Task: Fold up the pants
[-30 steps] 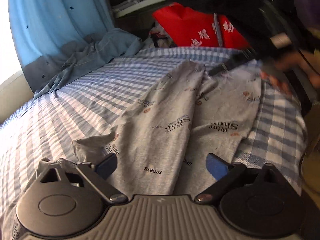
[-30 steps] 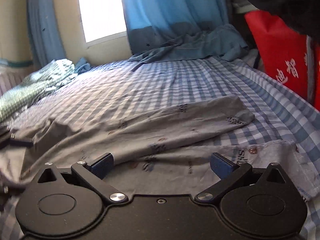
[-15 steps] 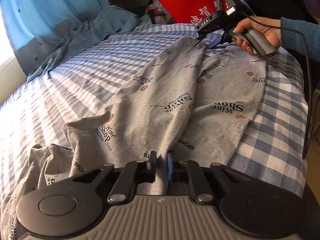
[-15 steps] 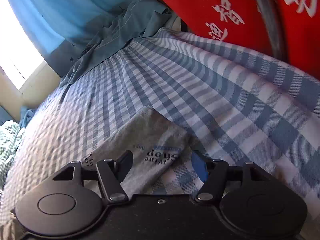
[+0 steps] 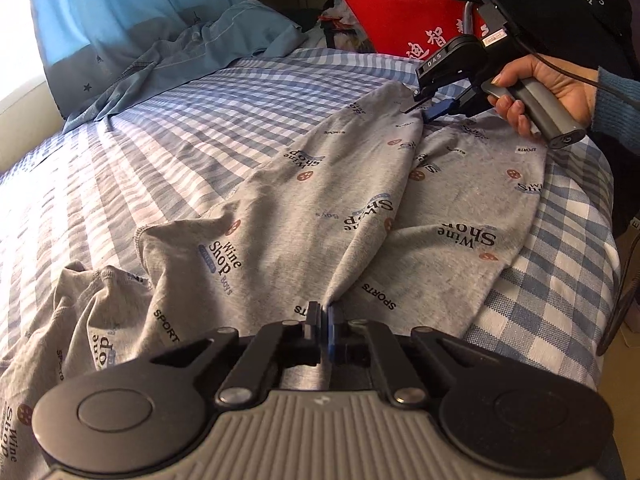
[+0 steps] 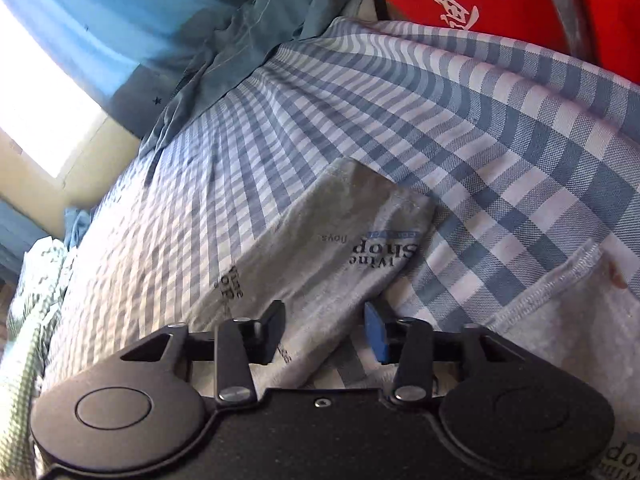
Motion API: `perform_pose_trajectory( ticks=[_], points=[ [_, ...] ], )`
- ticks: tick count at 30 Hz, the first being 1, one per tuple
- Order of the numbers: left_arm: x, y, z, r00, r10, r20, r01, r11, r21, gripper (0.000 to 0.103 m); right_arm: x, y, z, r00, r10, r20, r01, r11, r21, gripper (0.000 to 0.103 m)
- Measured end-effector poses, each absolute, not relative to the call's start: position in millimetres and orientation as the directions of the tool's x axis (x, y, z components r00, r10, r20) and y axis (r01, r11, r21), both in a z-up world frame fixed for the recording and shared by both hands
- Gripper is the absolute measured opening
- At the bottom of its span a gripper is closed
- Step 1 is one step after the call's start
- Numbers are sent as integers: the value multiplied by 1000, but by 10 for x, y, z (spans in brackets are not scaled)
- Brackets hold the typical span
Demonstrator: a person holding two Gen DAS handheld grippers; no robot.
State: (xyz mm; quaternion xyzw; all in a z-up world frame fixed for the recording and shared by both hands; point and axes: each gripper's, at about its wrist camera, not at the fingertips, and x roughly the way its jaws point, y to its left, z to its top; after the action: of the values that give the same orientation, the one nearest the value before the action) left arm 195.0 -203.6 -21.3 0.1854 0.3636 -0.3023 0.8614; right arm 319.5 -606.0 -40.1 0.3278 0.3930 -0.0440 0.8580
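Grey printed pants (image 5: 320, 208) lie spread on the blue checked bed (image 5: 168, 152), legs running away from the left wrist camera. My left gripper (image 5: 323, 322) is shut on a pinch of the pants fabric near the crotch. My right gripper (image 6: 325, 330) is open, its jaws on either side of one leg's cuff end (image 6: 360, 236), low over the bed. In the left wrist view the right gripper (image 5: 424, 110) shows at the far leg cuff, held by a hand. A second cuff hem (image 6: 560, 280) lies to the right.
A red bag (image 5: 400, 12) and dark clothes sit beyond the bed's far end. A blue curtain (image 5: 112, 12) and blue-grey garment (image 5: 192, 56) lie at the far left. Green checked cloth (image 6: 28, 312) is at the bed's left. A cable (image 5: 624, 280) hangs off the right edge.
My left gripper closed on the pants fabric a second ago and stays shut. My right gripper moved to the leg cuff and its jaws have narrowed around it.
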Motion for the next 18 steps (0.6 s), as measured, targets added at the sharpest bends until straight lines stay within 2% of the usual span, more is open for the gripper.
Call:
perform_pose_trajectory(
  ticks=[1, 3, 4, 9, 13, 18],
  points=[
    [1946, -2033, -200, 553, -386, -738, 656, 748, 100, 2, 3205, -6086, -426, 696, 160, -700, 367, 758, 539, 27],
    [1941, -2035, -170, 562, -381, -734, 649, 754, 106, 2, 3210, -6112, -460, 707, 117, -698, 419, 726, 546, 10],
    [1941, -2035, -158, 565, -379, -733, 646, 755, 108, 2, 3207, -6111, -473, 714, 95, -694, 436, 715, 547, 7],
    [1883, -2034, -49, 589, -381, -713, 640, 759, 123, 2, 3213, -6010, -336, 756, 48, -653, 402, 753, 521, 1],
    [1823, -2022, 77, 611, -395, -686, 635, 762, 127, 1, 3112, -5984, 158, 810, 33, -585, 313, 820, 479, 0],
    [1679, -2029, 169, 601, -439, -667, 668, 735, 118, 1, 2590, -5987, 731, 850, -14, -526, 231, 908, 349, 0]
  ],
)
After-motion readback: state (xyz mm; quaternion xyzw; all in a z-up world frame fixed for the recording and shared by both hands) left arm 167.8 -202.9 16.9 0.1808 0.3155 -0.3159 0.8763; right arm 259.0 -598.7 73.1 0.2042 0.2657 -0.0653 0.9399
